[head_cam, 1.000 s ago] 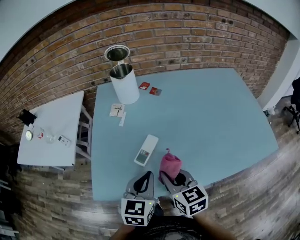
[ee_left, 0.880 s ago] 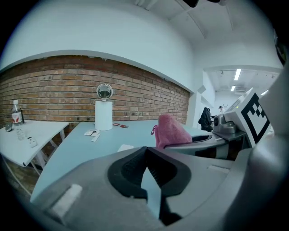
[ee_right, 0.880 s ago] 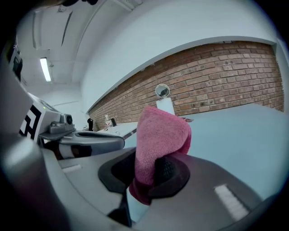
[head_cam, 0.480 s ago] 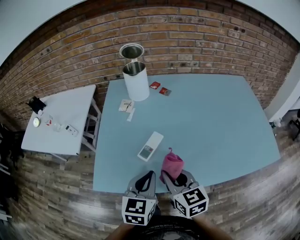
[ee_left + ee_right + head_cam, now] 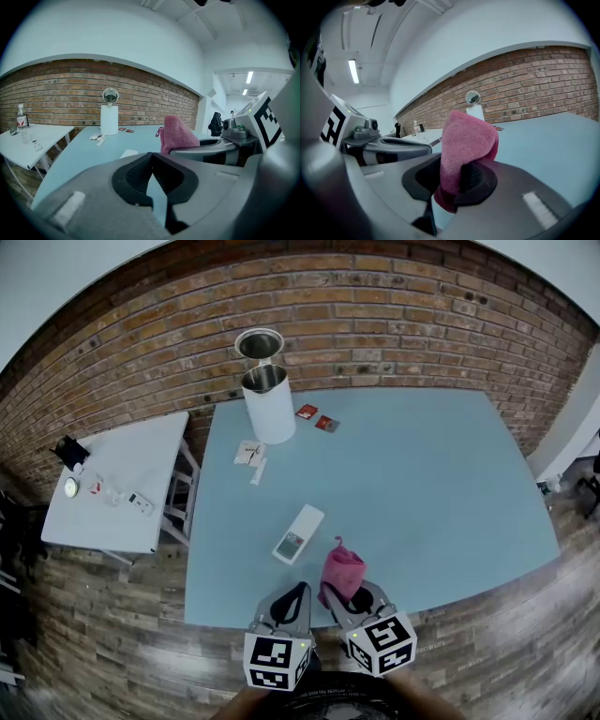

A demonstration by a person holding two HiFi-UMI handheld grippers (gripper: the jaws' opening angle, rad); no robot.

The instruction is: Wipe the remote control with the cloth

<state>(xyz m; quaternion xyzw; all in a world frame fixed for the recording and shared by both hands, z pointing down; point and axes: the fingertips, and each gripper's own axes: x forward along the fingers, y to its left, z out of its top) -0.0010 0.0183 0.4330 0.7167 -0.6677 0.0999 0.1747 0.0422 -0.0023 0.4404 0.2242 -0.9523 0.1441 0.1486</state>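
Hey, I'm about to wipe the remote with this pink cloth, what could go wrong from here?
1. The remote control lies loose on the table; the left tongs are shut, off it, so wiping may shove it away.
2. The cloth is only pinched in the right tongs; dragging could pull it free.

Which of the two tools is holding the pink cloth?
The right tool: its jaws clamp the pink cloth, while the left tool is shut with nothing between its jaws.

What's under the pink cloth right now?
Only blue table shows around the pink cloth, which the right gripper clamps. The remote control lies apart, up and left of it, uncovered. The patch directly beneath the cloth is hidden by the cloth itself.
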